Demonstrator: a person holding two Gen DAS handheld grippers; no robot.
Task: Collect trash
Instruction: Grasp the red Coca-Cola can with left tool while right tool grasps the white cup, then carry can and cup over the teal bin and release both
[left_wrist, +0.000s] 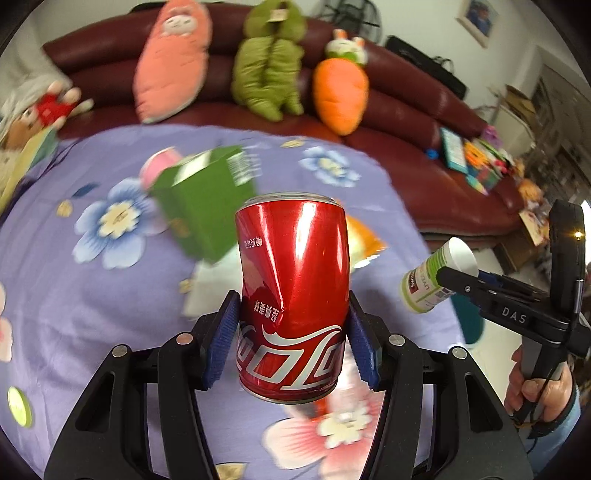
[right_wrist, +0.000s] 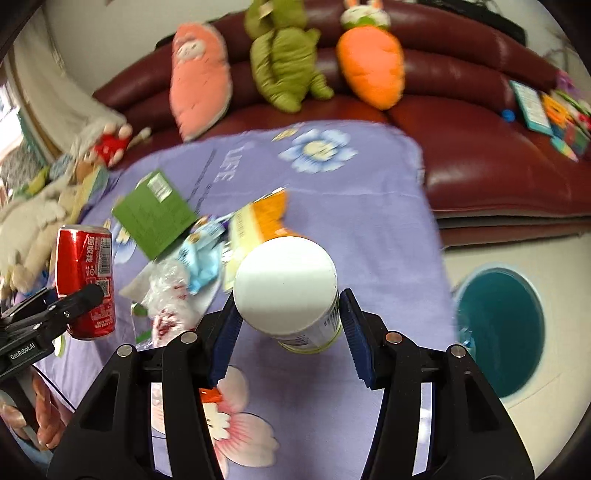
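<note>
Presently: left hand-held gripper (left_wrist: 291, 328) clamped on dented red cola can (left_wrist: 293, 295); right hand-held gripper (right_wrist: 290, 325) clamped on white bottle (right_wrist: 291, 291), both above purple floral surface (right_wrist: 351, 221).

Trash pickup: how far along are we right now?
Done: nothing visibly binned; I can't see anything inside the teal bin. In hand: the left hand-held gripper clamps a dented red Coca-Cola can, and the right hand-held gripper clamps a white-and-green bottle. Left on the purple cloth: green box, orange packet, blue wrapper, clear plastic.
</note>
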